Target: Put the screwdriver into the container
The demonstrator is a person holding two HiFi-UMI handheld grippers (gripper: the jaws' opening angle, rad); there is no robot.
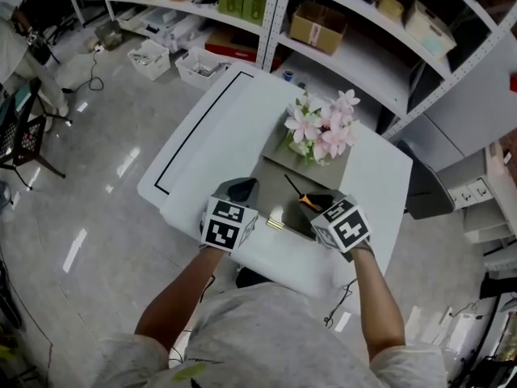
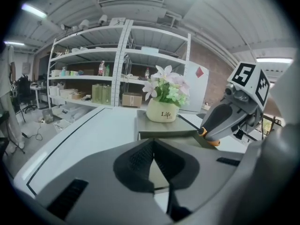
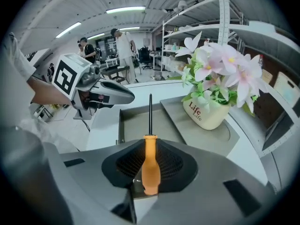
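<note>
Screwdriver (image 3: 151, 165) is clamped by its orange handle between the jaws of the right gripper (image 3: 150, 151), which are closed tight on it. Its black shaft points forward over the open compartment of the grey container (image 3: 136, 125). Whether the tip touches the container cannot be told. In the head view, the screwdriver lies above the container's near end, on the white table (image 1: 218, 128).

A cream flower pot (image 3: 208, 112) with pink blossoms stands on the container's raised far section.

Left gripper (image 2: 153, 156) has its jaws closed together at the tips with nothing between them. It sits just beside the container's left near corner. Metal shelving (image 1: 355, 47) stands beyond the table.
</note>
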